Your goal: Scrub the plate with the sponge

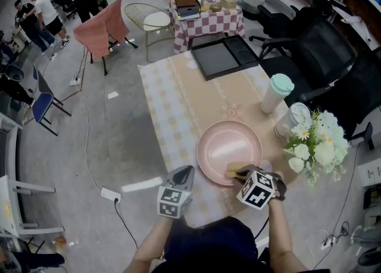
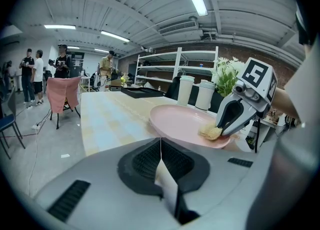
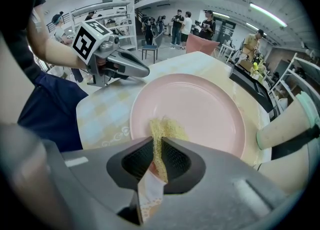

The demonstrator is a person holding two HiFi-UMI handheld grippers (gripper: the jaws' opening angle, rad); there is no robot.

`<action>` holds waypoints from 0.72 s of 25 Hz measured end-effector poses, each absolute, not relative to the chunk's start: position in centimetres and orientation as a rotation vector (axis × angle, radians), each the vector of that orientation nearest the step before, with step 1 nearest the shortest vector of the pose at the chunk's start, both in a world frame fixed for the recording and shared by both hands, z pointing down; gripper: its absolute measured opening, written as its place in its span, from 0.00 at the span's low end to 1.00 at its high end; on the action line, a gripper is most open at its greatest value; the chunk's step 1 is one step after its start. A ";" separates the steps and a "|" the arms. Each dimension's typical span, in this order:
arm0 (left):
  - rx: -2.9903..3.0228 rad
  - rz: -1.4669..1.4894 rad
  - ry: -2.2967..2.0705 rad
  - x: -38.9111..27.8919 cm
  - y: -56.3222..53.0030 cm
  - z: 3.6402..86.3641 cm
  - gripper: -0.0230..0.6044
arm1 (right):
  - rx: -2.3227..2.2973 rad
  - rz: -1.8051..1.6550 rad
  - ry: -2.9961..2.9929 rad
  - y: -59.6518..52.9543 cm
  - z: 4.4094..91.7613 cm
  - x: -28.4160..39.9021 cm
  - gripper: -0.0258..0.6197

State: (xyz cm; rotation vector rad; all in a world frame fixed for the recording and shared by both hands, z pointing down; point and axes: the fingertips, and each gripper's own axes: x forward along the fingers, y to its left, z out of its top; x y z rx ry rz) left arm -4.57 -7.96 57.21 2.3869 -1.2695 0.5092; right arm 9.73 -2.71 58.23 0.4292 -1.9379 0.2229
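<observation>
A pink plate lies on the table near its front edge. My right gripper is shut on a yellow sponge, which rests on the plate's near rim. My left gripper is shut with nothing in it. It hovers at the table's front edge, just left of the plate and apart from it.
A white cup with a green lid, a glass jar and white flowers stand right of the plate. A black tray lies at the table's far end. Office chairs stand right of the table; people are far off.
</observation>
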 end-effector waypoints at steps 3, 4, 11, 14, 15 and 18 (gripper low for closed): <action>2.392 0.498 -1.274 -4.6 -8.1 57.2 0.06 | 0.415 0.221 -1.942 -2.3 57.9 9.5 0.12; 2.395 0.492 -1.277 -4.6 -8.2 57.2 0.06 | 0.410 0.221 -1.944 -2.2 57.8 9.4 0.12; 2.384 0.510 -1.275 -4.8 -8.0 57.2 0.06 | 0.385 0.208 -1.967 -1.3 56.7 8.8 0.12; 2.388 0.507 -1.274 -4.6 -8.0 57.2 0.06 | 0.389 0.195 -1.976 -1.3 56.2 8.8 0.12; 2.389 0.507 -1.274 -4.5 -8.0 57.2 0.06 | 0.394 0.191 -1.978 -1.3 56.0 8.9 0.12; 2.391 0.508 -1.275 -4.5 -8.0 57.2 0.06 | 0.422 0.177 -1.985 -1.8 55.3 9.2 0.12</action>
